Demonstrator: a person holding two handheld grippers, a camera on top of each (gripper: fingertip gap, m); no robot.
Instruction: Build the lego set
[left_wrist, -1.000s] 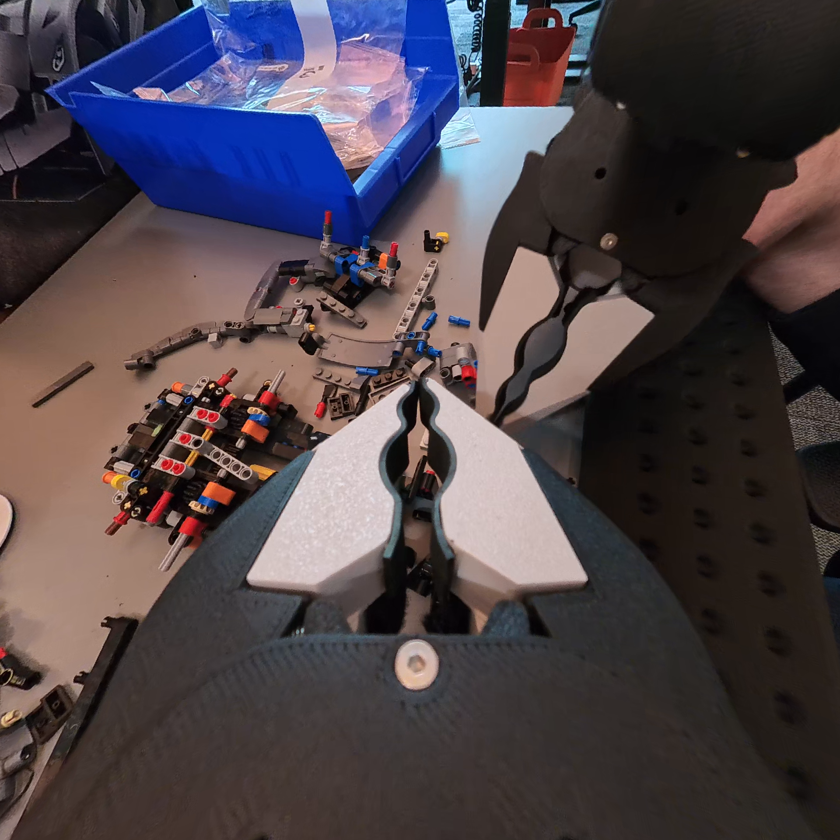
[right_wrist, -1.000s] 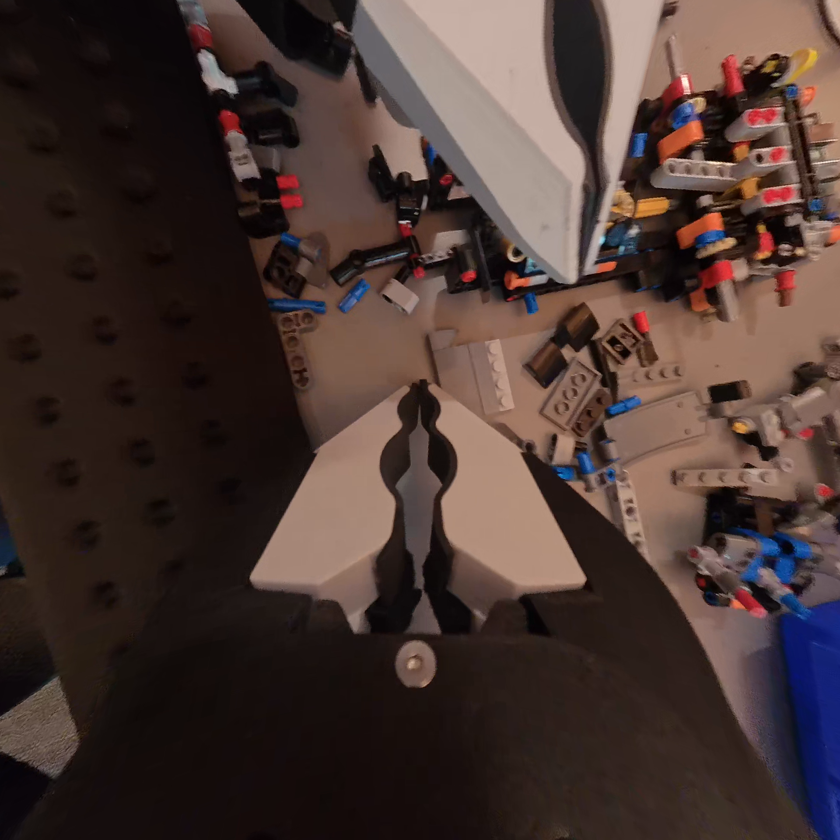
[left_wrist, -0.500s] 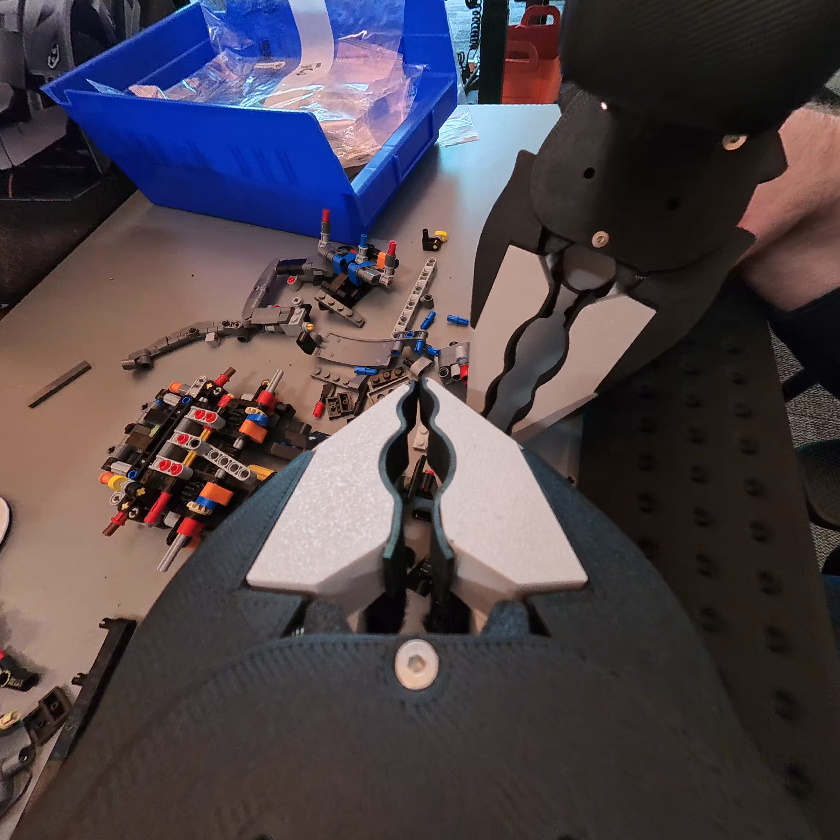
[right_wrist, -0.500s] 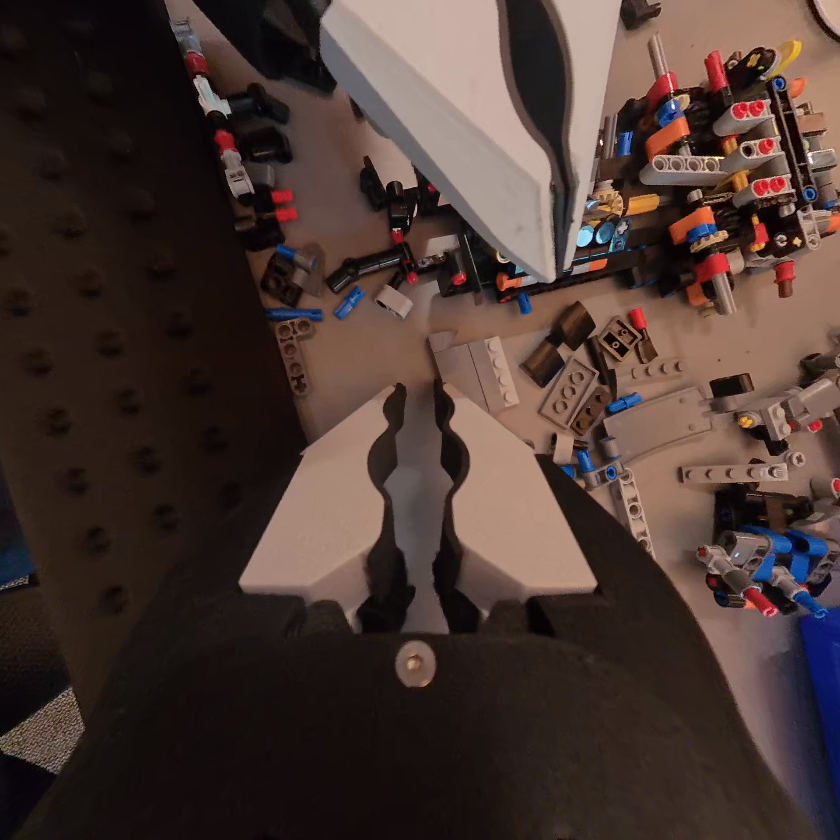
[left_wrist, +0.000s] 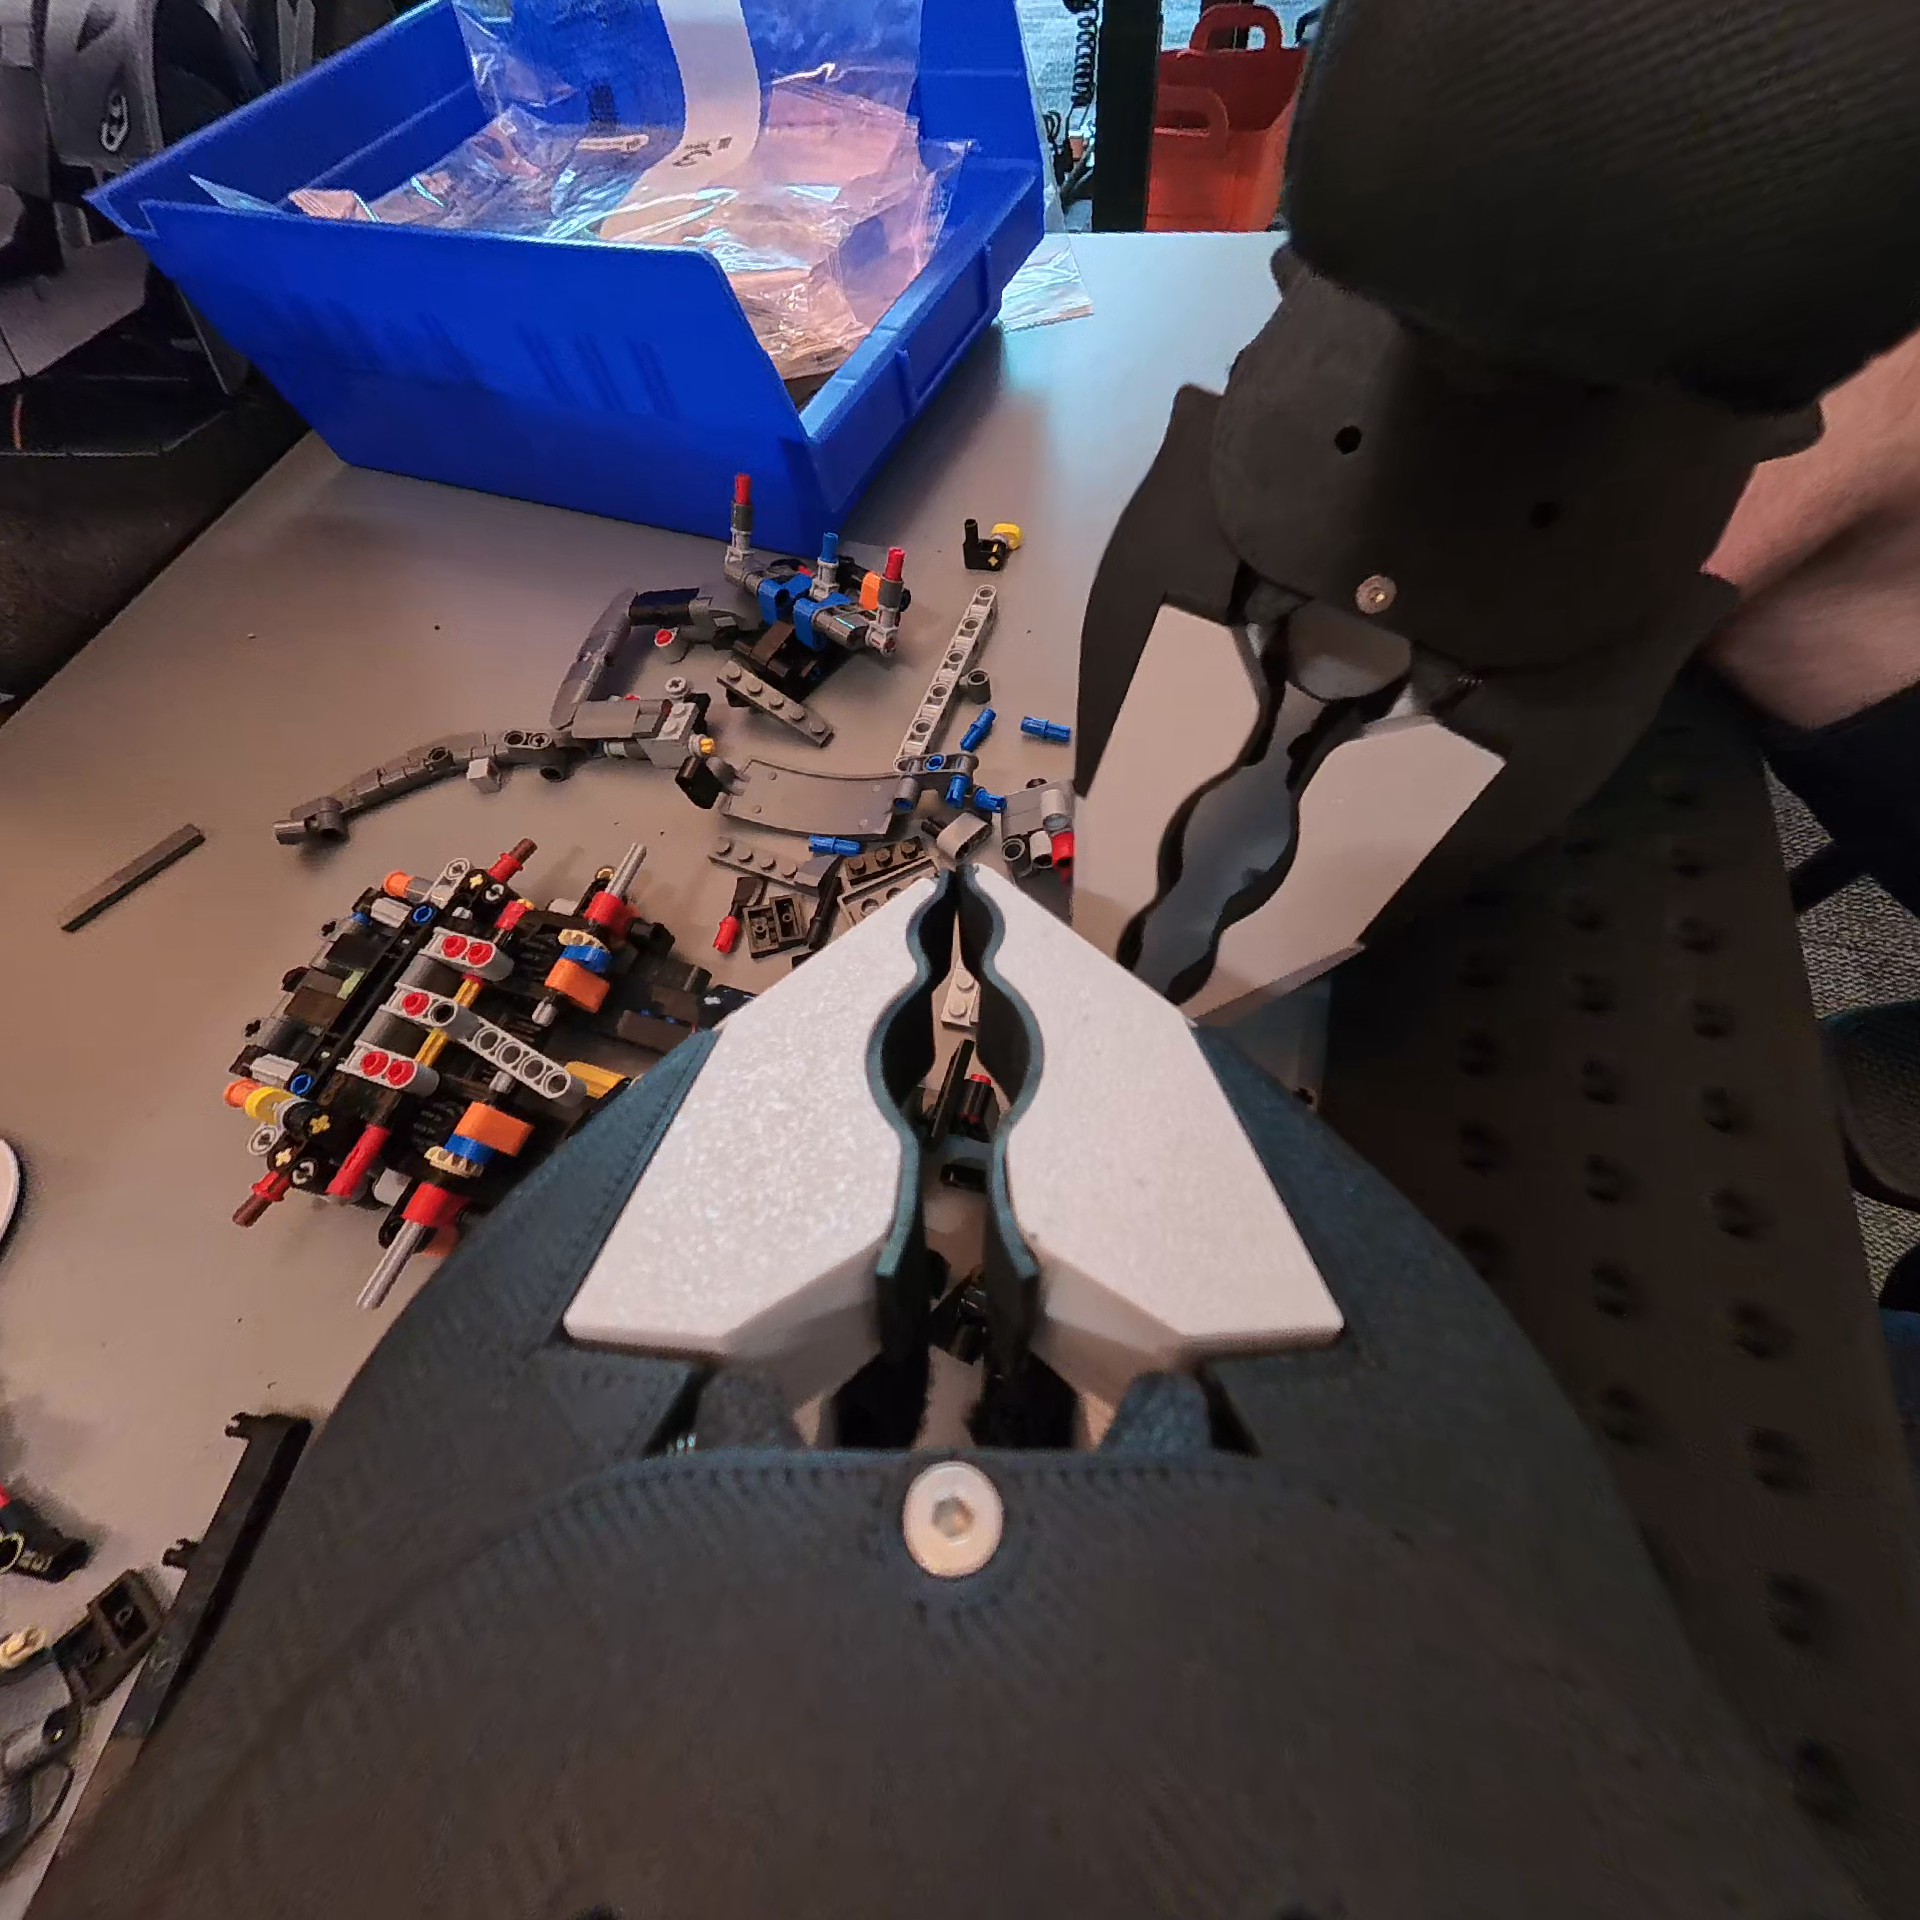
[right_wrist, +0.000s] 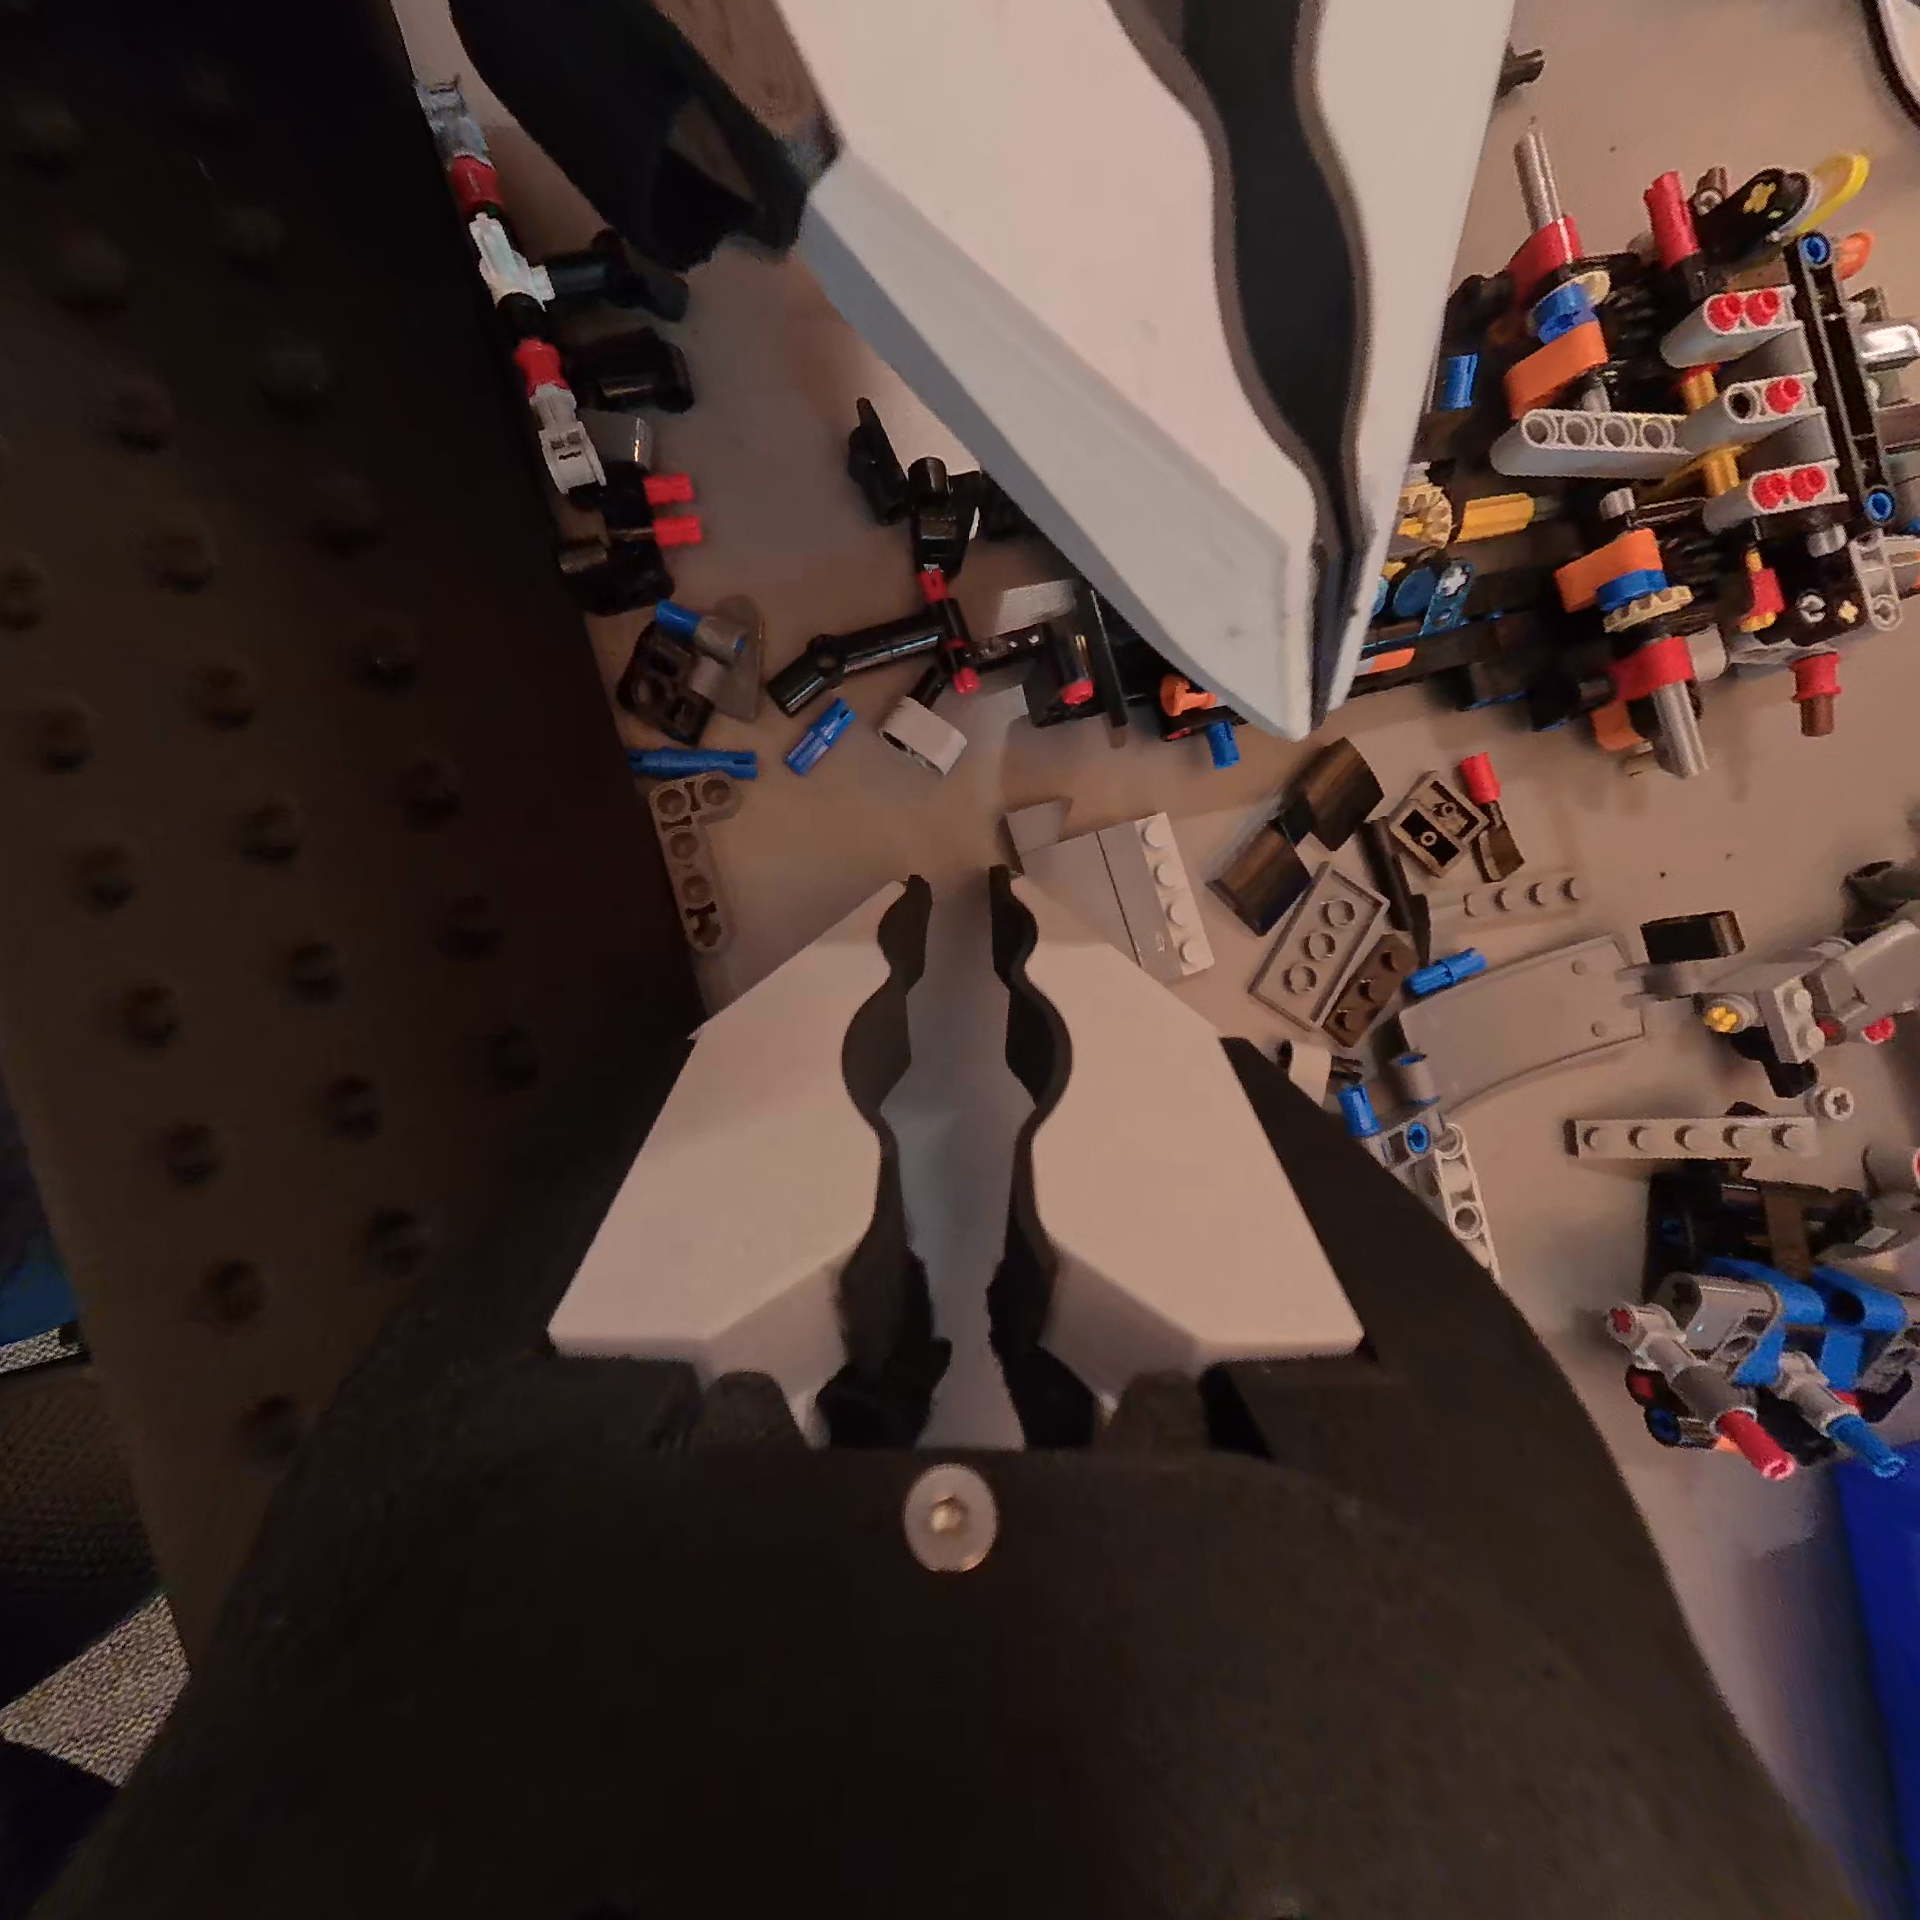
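Right wrist view: right claw (right_wrist: 951, 902) narrowly parted, empty, above light grey studded slope brick (right_wrist: 1127, 894) on grey surface (right_wrist: 883, 800). Left claw (left_wrist: 956, 883) closed, empty. Brick judged light, rigid; grip its flat sides.

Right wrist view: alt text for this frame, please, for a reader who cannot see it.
The right tool, open and empty, hovers over a grey table strewn with loose lego pieces beside a light grey sloped brick. The shut left tool points down beside a colourful part-built lego assembly.
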